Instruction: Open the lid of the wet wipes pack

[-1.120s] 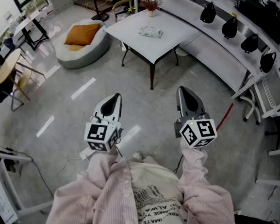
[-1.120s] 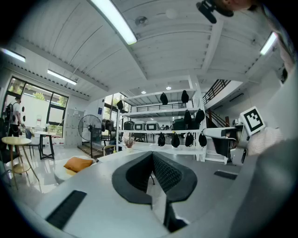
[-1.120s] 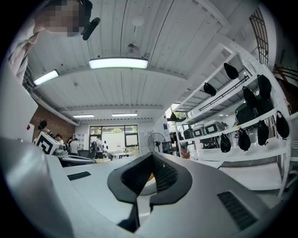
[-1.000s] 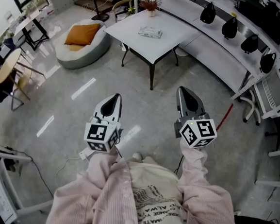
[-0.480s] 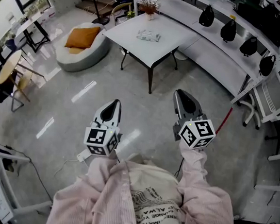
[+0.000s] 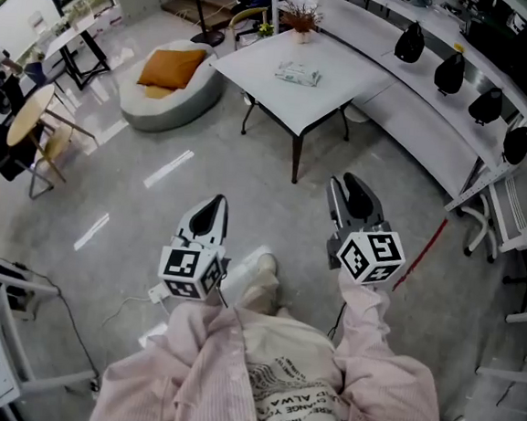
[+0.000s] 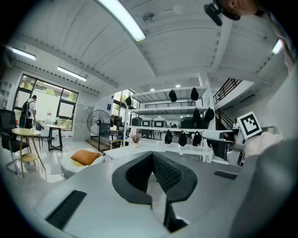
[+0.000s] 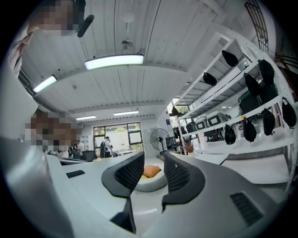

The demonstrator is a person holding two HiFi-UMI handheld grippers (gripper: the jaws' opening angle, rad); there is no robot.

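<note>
Distance is the main fact of the head view: the wet wipes pack [image 6: 298, 72] lies flat on the white table [image 6: 349, 70] far across the floor [image 6: 154, 205], well apart from both tools, its lid not yet touched. The person holds the left tongs [image 6: 213, 206] and the right tongs [image 6: 351, 191] out in front at waist height, each pointing toward the table. A shoe [image 6: 259, 274] shows between them, and a grey beanbag [image 6: 169, 85] sits left of the table. In the left gripper view the left tongs [image 7: 152, 161] have their ribbed pads pressed together with nothing caught in them. The table edge [image 7: 139, 149] shows beyond, but the pack cannot be made out. In the right gripper view the right tongs [image 8: 153, 173] have just been opening and stand clearly parted. The gap holds nothing; only the far beanbag [image 8: 150, 179] shows through it. From here the risks seem to lie ahead. The pack looks light and flat, so a pull on the lid with one tool would likely drag or lift the whole pack unless the other pins it. The left tongs must part first to do that. The lid tab is probably thin, so the pads could slip off it or pinch the soft wrapper instead. A cable [image 6: 131, 305] on the floor beside the person could snag a foot.
</note>
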